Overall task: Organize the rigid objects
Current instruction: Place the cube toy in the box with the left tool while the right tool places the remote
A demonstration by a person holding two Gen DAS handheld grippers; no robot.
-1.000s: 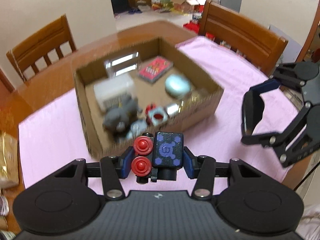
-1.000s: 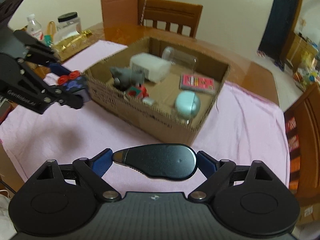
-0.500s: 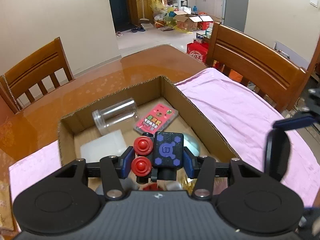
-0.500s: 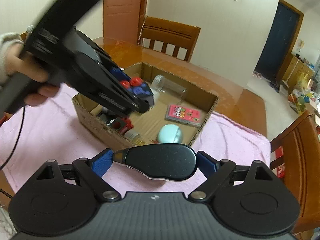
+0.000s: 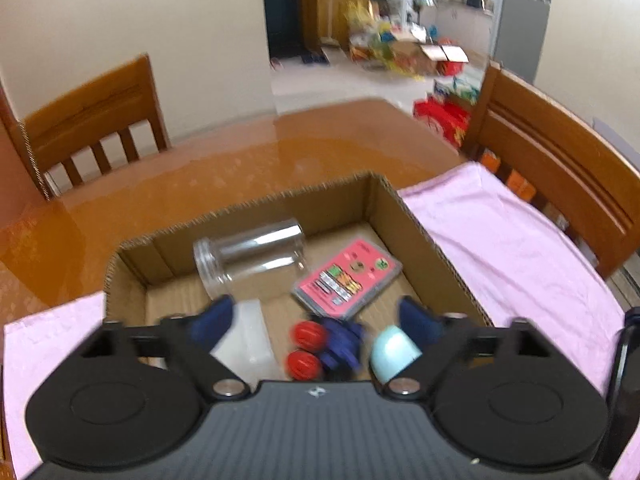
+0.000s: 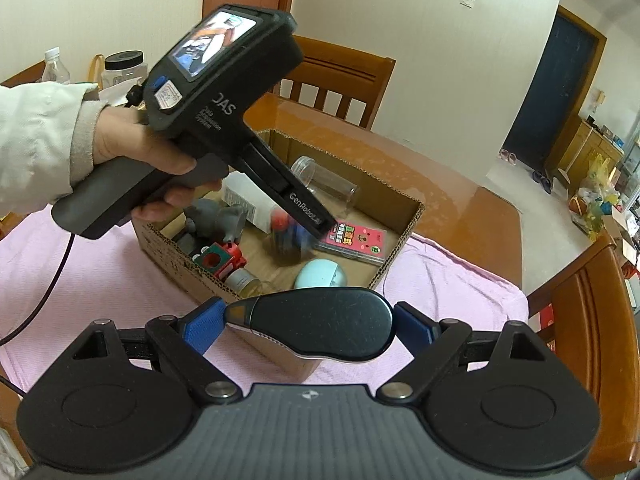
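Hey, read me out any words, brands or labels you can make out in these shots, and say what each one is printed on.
"GenRobot.AI": on the dark arm of the left tool, over the cardboard box.
"DAS": on that tool's body, first letter partly cut off; the small lines under it are too small to read.
Pink card in the box: print too blurred to read.
Blue-tabbed sticker on the tool's body: unreadable.

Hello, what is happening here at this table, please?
A person is sorting small objects into a cardboard box on a pink cloth. The left gripper is over the box, its jaws opening, and the blue toy with red knobs is blurred between them, apparently released. The right gripper waits before the box, clamped on a black computer mouse. A clear jar and pink card case already lie inside.
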